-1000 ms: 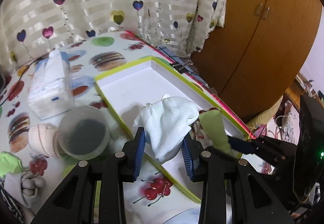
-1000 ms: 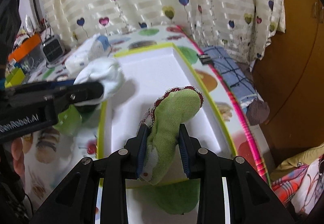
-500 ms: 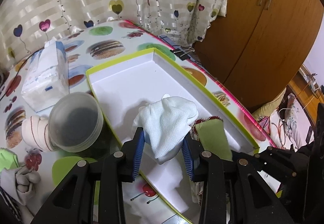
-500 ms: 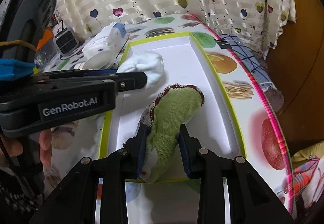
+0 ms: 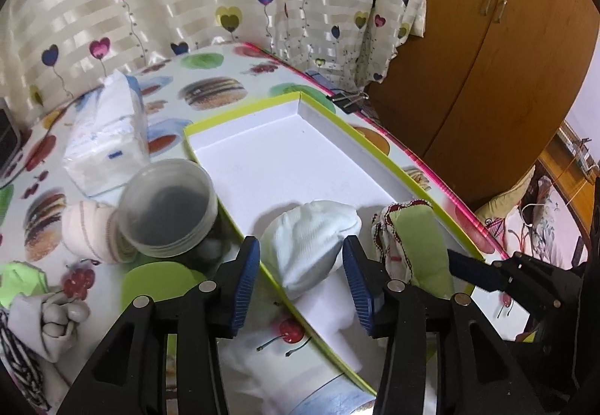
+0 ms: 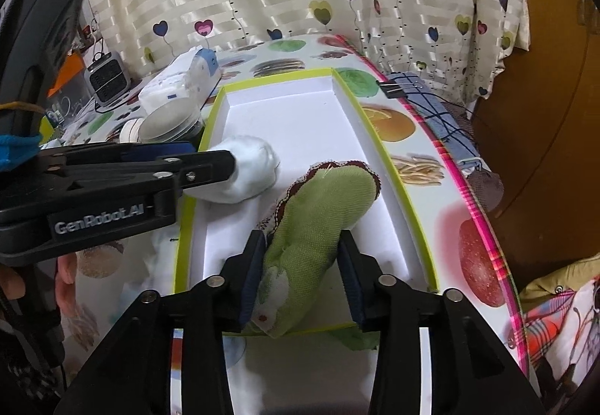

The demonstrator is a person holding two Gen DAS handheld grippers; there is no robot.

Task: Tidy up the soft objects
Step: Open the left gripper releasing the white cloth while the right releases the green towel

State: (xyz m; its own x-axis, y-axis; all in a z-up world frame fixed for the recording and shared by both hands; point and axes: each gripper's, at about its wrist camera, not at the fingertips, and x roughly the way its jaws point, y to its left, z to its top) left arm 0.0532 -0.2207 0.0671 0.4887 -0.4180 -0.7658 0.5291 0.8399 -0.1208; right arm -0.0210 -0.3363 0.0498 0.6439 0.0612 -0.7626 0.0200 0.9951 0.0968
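A white sock bundle lies at the near left of the white tray with a lime rim. My left gripper straddles it, its jaws opening and the blue pads standing just off the cloth. Beside it lies a green sock with dark red trim, its heel over the tray's near rim. My right gripper is around that sock with jaws opening and the pads no longer squeezing it. In the right wrist view the left gripper's fingers reach in from the left to the white sock.
Left of the tray stand a clear plastic jar, a tissue pack, a rolled beige sock and a grey sock. A binder clip sits at the table's far edge. A wooden wardrobe stands to the right.
Both grippers' jaws have widened. The white sock and the green sock, squeezed a second ago, have sunk and now rest in the tray.
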